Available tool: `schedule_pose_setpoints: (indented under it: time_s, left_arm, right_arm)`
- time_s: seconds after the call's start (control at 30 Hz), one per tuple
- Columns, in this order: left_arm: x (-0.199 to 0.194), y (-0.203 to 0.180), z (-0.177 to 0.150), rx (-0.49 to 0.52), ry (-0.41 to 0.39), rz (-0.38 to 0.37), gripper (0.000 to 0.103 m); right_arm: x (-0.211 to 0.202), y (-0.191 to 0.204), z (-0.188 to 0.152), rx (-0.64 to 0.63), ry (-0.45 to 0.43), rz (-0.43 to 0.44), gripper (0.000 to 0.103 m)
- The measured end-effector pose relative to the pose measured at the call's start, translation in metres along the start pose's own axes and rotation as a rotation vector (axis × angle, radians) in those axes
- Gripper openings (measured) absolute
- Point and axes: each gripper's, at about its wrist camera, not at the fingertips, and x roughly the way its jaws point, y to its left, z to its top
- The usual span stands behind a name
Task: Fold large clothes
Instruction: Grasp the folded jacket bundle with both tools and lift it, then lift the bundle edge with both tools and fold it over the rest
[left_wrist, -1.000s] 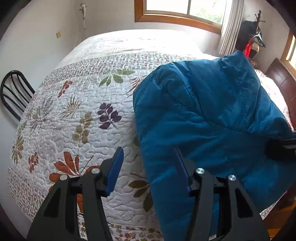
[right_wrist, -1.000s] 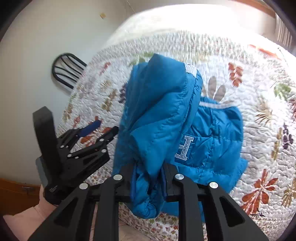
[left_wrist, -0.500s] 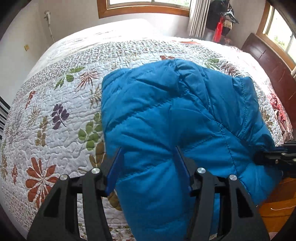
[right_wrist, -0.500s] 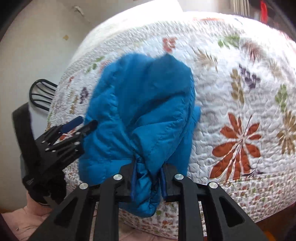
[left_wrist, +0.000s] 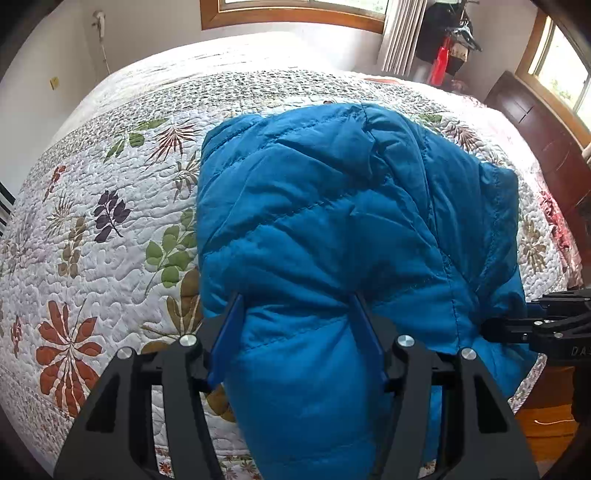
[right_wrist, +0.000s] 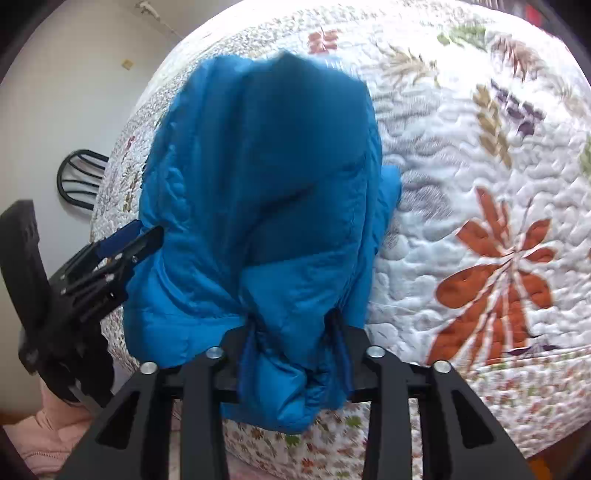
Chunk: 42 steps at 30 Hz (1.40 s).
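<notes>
With the blue puffer jacket (left_wrist: 332, 229) bunched at the near edge of the floral quilt (left_wrist: 110, 229), the right gripper (right_wrist: 293, 347) pinches its hem while the left gripper (left_wrist: 297, 339) straddles it wide, apparently mid-fold; next, the left must clamp.

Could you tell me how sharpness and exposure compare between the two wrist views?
Left wrist view: sharp, the blue jacket stitching crisp, though the far bed is blown out under the window. Right wrist view: motion-blurred, the quilt smeared and overexposed at top; both bulge with fisheye.
</notes>
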Motion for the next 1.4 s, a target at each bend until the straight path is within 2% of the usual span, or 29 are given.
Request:
schedule_pose_setpoints:
  time_s: [0.13, 0.23, 0.3, 0.4, 0.53, 0.57, 0.67, 0.77, 0.87, 1.1, 1.23, 1.4]
  left_arm:
    - [-0.024, 0.023, 0.017, -0.046, -0.064, 0.036, 0.057]
    - [-0.027, 0.031, 0.036, -0.078, -0.083, 0.046, 0.057]
    - [-0.021, 0.028, 0.046, -0.082, -0.067, 0.067, 0.057]
    - [-0.009, 0.023, 0.055, -0.097, -0.039, 0.034, 0.057]
    - [0.009, 0.015, 0.058, -0.089, -0.015, 0.030, 0.057]
    - [0.014, 0.014, 0.058, -0.088, -0.002, 0.016, 0.057]
    - [0.025, 0.009, 0.056, -0.075, 0.015, 0.003, 0.056]
    - [0.034, 0.006, 0.055, -0.068, 0.031, -0.013, 0.056]
    - [0.043, 0.001, 0.053, -0.040, 0.040, 0.002, 0.057]
    - [0.054, 0.000, 0.051, -0.020, 0.045, 0.010, 0.057]
    - [0.054, 0.003, 0.051, -0.026, 0.047, 0.000, 0.057]
    - [0.026, 0.015, 0.050, -0.068, 0.037, -0.025, 0.057]
  right_arm:
    - [-0.054, 0.021, 0.008, -0.073, -0.121, -0.128, 0.049]
    - [-0.072, 0.037, 0.028, -0.132, -0.167, -0.102, 0.047]
    - [-0.064, 0.047, 0.045, -0.158, -0.159, -0.117, 0.041]
    - [-0.044, 0.057, 0.068, -0.187, -0.137, -0.126, 0.037]
    - [-0.014, 0.041, 0.085, -0.141, -0.087, -0.134, 0.031]
    - [-0.007, 0.034, 0.087, -0.127, -0.071, -0.141, 0.027]
    - [0.014, 0.016, 0.087, -0.073, -0.022, -0.132, 0.020]
    - [0.030, 0.001, 0.084, -0.035, 0.005, -0.104, 0.019]
    - [0.042, -0.002, 0.080, -0.024, 0.021, -0.102, 0.019]
    - [0.054, -0.007, 0.077, -0.007, 0.024, -0.076, 0.018]
    - [0.050, -0.004, 0.079, -0.011, 0.010, -0.081, 0.018]
    - [0.008, 0.013, 0.065, -0.052, -0.077, -0.103, 0.023]
